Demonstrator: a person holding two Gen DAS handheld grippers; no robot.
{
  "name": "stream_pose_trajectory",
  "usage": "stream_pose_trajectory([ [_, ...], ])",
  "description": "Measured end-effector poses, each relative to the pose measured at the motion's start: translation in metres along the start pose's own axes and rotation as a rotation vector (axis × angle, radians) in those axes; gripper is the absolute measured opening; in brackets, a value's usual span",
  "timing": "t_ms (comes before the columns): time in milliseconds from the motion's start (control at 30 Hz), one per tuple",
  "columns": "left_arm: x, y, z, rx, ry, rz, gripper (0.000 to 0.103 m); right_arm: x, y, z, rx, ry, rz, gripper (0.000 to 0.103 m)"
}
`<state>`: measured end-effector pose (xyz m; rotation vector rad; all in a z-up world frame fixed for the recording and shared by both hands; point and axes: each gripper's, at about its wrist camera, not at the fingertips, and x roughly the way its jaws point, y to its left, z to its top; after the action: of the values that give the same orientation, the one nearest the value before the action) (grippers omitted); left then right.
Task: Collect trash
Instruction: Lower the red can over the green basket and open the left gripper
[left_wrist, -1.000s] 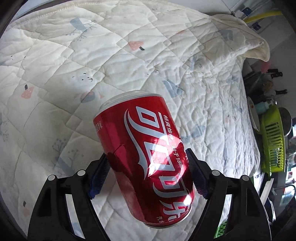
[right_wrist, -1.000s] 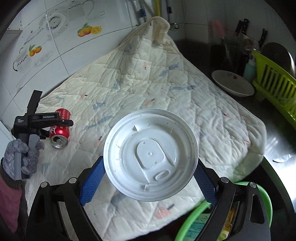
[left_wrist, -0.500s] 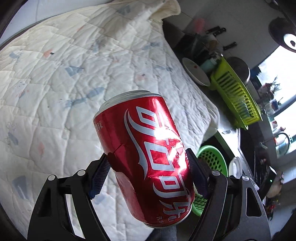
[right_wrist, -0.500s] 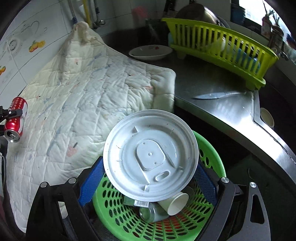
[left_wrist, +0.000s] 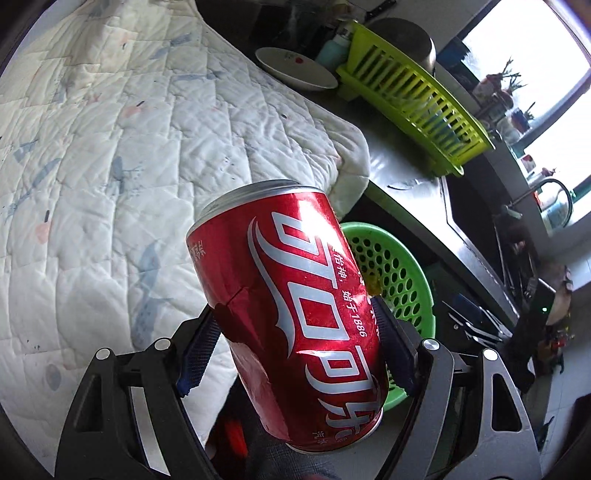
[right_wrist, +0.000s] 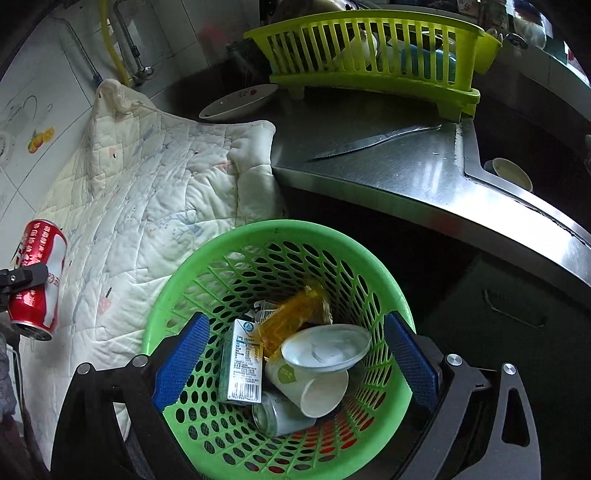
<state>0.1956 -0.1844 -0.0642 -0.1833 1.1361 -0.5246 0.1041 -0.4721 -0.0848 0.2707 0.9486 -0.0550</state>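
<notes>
My left gripper is shut on a dented red cola can, held tilted above the quilt's edge, with the green basket just behind it to the right. That same can shows at the left edge of the right wrist view. My right gripper stands open directly over the green perforated basket. Inside the basket lie a white round lid, a paper cup, a small carton, a silver can and an orange wrapper.
A white quilt covers the counter to the left. A steel counter carries a knife, a white bowl and a yellow-green dish rack. A sink with a cup lies at the right.
The white lid left my right gripper and now lies in the basket; the right jaws stand empty over it. My left gripper carried the can from above the quilt toward the basket.
</notes>
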Motion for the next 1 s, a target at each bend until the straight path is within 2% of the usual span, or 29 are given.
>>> stream_pose_trajectory([
  [267, 0.036, -0.047, -0.004, 0.114, 0.065, 0.001, 0.077, -0.033, -0.006, -0.013, 0.001, -0.066, 0.036, 0.092],
  [533, 0.060, -0.077, -0.005, 0.187, 0.103, 0.020, 0.077, -0.060, -0.003, -0.032, -0.022, -0.120, 0.023, 0.092],
  [800, 0.069, -0.103, -0.009, 0.284, 0.085, 0.031, 0.079, -0.071, -0.002, -0.051, -0.022, -0.143, 0.020, 0.092],
  [1000, 0.066, -0.110, -0.010, 0.314, 0.051, 0.027, 0.087, -0.074, 0.003, -0.062, -0.041, -0.147, 0.006, 0.092],
])
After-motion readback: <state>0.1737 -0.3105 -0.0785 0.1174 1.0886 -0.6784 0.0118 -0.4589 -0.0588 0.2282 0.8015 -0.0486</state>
